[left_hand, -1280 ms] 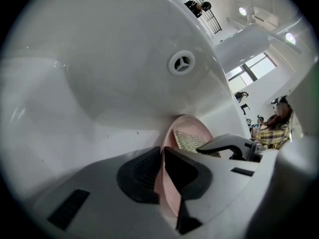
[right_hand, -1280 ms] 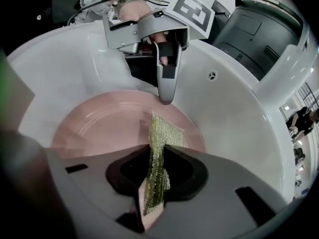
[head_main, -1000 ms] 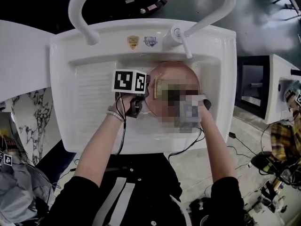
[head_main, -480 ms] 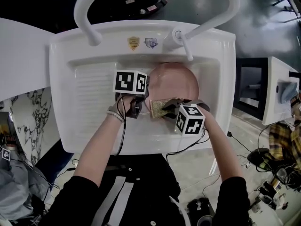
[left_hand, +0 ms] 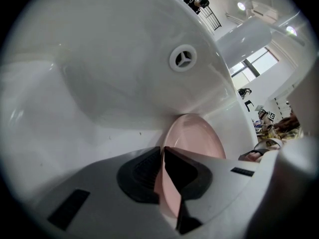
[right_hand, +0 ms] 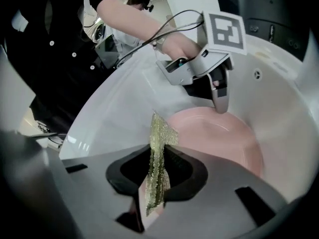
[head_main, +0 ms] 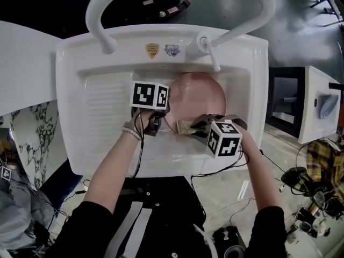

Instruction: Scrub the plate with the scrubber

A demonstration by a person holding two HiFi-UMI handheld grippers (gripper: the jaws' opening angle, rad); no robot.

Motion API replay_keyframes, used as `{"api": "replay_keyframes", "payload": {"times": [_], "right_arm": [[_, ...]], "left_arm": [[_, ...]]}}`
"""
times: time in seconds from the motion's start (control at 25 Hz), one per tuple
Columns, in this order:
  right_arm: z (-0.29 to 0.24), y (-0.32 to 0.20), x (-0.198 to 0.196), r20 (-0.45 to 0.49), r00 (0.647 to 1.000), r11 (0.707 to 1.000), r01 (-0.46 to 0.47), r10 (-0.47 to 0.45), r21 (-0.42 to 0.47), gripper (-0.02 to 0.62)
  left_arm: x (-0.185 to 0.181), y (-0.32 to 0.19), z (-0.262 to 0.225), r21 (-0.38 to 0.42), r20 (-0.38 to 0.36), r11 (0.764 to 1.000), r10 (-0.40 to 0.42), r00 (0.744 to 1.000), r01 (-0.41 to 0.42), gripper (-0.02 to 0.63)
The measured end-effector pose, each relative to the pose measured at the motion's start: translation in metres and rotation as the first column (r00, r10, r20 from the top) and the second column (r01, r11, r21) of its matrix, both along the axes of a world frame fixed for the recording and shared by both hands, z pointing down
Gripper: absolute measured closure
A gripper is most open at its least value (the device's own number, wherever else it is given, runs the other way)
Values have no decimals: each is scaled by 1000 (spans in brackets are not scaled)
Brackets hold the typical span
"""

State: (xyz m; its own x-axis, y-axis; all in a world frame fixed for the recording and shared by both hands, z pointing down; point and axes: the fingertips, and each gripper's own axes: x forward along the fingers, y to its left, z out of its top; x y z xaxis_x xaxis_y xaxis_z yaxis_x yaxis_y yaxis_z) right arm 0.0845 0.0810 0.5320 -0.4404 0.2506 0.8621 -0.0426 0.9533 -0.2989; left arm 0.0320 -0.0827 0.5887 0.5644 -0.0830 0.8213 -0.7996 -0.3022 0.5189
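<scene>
A pink plate [head_main: 200, 95] lies tilted in the white sink [head_main: 161, 160]. My left gripper [head_main: 167, 109] is shut on the plate's left rim [left_hand: 160, 185], which stands edge-on between its pads. My right gripper [head_main: 196, 126] is shut on a thin yellow-green mesh scrubber [head_main: 186, 126], pinched upright between its jaws [right_hand: 158, 166]. The scrubber is at the plate's near edge [right_hand: 219, 133]; whether it touches the plate I cannot tell. In the right gripper view, the left gripper [right_hand: 220, 103] shows across the plate, clamped on its far rim.
A white faucet [head_main: 214, 43] stands at the back of the sink, with curved white rails [head_main: 102, 15] arching over it. An overflow hole [left_hand: 182, 59] sits in the sink's wall. A ribbed drainboard [head_main: 105, 104] lies left of the plate. Cables trail from both grippers.
My right gripper has drawn the scrubber from the plate's left-middle down to its near edge, then shifted slightly right and tilted. The left gripper and plate have stayed put.
</scene>
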Motion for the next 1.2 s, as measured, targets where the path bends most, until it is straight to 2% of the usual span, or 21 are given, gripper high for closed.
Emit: {"api": "replay_keyframes", "payload": {"times": [0.12, 0.28, 0.44, 0.56, 0.68, 0.84, 1.0, 1.08, 1.2], "right_arm": [[-4, -34, 12, 13, 993, 983, -114, 114, 145, 520], [-2, -82, 33, 3, 970, 901, -228, 244, 368, 520], [3, -117, 51, -52, 954, 809, -220, 294, 546, 520], [10, -131, 53, -98, 957, 773, -159, 274, 614, 520], [17, -140, 53, -126, 956, 755, -124, 265, 643, 520], [31, -141, 53, -196, 959, 746, -22, 203, 666, 520], [49, -135, 54, -221, 952, 737, -7, 211, 676, 518], [57, -131, 55, -233, 949, 755, -8, 212, 655, 517], [61, -123, 54, -221, 951, 798, -40, 214, 601, 517]], "left_arm": [[0, 0, 0, -2, -1, 1000, 0, 1000, 0, 581], [0, 0, 0, 0, 2, 1000, 4, 1000, -4, 581], [0, 1, 0, 2, 6, 1000, 11, 1000, -11, 581], [0, 0, 0, 3, 8, 1000, 13, 1000, -13, 581], [0, 1, 0, 2, 11, 1000, 14, 1000, -14, 581], [0, 0, 0, 6, 13, 1000, 15, 1000, -15, 581], [0, 0, 0, 9, 12, 1000, 15, 1000, -15, 581], [1, 0, 0, 8, 8, 1000, 12, 1000, -12, 581], [1, -1, 0, 12, 7, 1000, 5, 1000, -5, 581]]}}
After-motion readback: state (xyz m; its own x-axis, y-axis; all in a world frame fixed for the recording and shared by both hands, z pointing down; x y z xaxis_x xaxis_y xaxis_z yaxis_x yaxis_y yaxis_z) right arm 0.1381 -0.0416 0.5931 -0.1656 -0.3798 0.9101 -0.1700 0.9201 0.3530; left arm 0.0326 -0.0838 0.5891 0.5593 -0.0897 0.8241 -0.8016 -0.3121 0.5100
